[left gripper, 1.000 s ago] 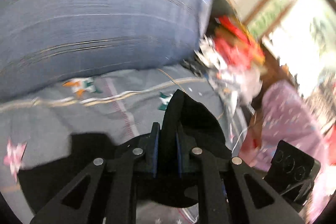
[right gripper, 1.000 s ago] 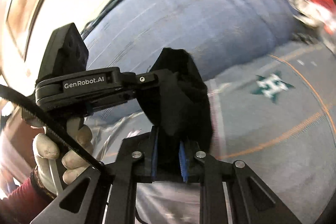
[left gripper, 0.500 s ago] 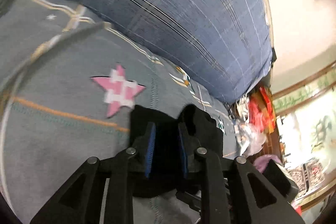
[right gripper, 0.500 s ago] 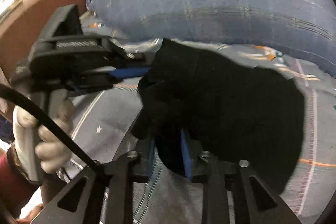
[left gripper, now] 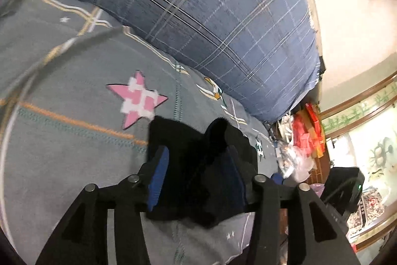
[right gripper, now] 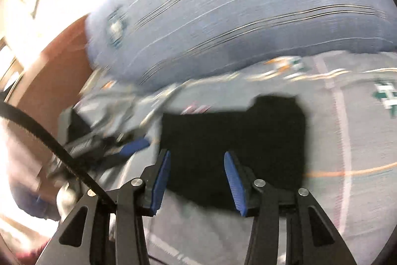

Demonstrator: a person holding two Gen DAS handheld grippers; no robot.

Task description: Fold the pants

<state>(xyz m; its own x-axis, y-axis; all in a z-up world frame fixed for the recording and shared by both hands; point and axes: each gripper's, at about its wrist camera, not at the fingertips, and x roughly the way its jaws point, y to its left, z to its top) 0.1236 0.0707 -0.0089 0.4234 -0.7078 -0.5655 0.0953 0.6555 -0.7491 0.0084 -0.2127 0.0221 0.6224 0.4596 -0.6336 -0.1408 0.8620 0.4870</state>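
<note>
The black pants point(right gripper: 233, 140) lie folded into a flat rectangle on the grey bedsheet point(right gripper: 335, 203). My right gripper point(right gripper: 197, 173) hovers over their near edge. Its jaws are opening and nothing is pinched between the blue pads. In the left wrist view a raised bunch of the pants point(left gripper: 198, 165) sits between the fingers of my left gripper point(left gripper: 197, 165). Those jaws are opening too, and the cloth lies slack between them. The right wrist view is blurred. It shows one blue pad point(right gripper: 135, 145) of the left gripper at the pants' left edge.
A big blue plaid pillow point(left gripper: 223, 16) fills the far side of the bed. The sheet carries a pink star point(left gripper: 139, 101). Red packets and plastic bags point(left gripper: 302, 138) pile up past the bed's right end. A brown headboard point(right gripper: 62, 61) stands on the left.
Both grippers held the pants up, shut on the cloth. They came down to the bed and opened, the pants dropped flat, and the right gripper drew back from the fold.
</note>
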